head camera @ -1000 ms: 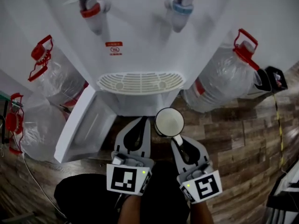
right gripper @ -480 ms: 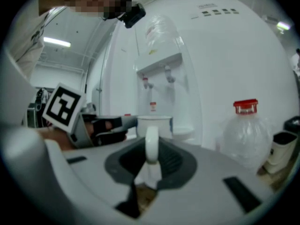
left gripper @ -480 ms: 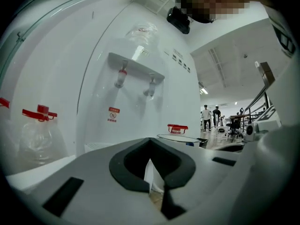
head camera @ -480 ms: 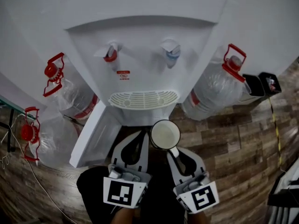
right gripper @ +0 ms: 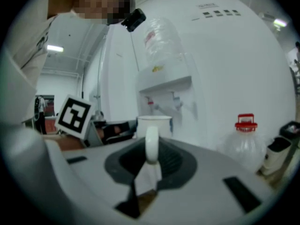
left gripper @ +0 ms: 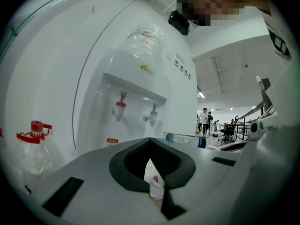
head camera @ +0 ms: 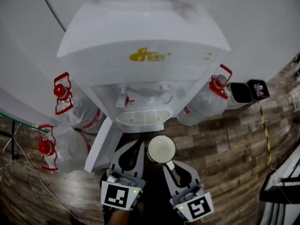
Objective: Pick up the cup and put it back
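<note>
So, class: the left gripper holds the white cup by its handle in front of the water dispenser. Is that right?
Not quite. It is the right gripper that holds the white cup by its handle, in front of the water dispenser. The right gripper view shows its jaws closed on the handle. The left gripper holds nothing.

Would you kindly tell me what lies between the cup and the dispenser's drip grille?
Nothing stands there: the head view shows only the dispenser's own white front between the cup and the drip grille.
</note>
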`<state>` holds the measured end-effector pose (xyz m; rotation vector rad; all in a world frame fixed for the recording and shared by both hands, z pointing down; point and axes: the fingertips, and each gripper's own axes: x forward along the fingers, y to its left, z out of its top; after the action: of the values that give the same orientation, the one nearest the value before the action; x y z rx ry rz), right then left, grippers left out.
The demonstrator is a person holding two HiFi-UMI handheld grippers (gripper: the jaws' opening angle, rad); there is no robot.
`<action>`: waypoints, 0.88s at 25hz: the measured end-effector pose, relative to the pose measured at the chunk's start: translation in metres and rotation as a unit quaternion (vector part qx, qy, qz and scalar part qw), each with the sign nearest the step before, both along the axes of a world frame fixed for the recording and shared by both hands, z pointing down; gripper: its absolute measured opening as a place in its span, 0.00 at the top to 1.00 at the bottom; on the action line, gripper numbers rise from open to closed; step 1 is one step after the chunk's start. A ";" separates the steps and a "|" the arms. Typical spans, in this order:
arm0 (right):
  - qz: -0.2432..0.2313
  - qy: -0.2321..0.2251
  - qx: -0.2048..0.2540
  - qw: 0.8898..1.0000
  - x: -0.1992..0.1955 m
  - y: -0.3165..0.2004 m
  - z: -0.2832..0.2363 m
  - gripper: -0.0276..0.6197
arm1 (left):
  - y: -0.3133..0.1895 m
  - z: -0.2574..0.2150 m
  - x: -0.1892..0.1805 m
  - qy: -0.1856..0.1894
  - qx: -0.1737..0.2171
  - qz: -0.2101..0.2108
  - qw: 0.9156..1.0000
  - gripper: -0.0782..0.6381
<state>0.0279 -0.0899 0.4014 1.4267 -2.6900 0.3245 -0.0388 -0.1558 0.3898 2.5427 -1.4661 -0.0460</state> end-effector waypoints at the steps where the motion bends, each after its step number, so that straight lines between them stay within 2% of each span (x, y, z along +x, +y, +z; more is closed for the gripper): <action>1: -0.001 0.006 -0.001 1.000 -0.001 0.001 -0.012 0.85 | 0.001 -0.011 -0.002 -0.004 -0.002 0.000 1.000 0.88; 8: -0.012 0.019 -0.012 1.000 -0.010 0.009 -0.112 0.85 | 0.017 -0.104 -0.012 -0.006 -0.023 -0.009 1.000 0.88; 12: -0.020 0.023 -0.010 0.999 -0.014 0.015 -0.177 0.85 | 0.023 -0.175 -0.017 0.003 -0.008 -0.004 1.000 0.88; 22: -0.028 0.010 0.001 1.000 -0.016 0.047 -0.337 0.85 | 0.055 -0.333 -0.017 -0.023 0.000 0.004 1.000 0.88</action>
<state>0.0120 -0.0434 0.0641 1.3437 -2.7087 0.3025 -0.0554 -0.1005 0.0572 2.5674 -1.4715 0.0141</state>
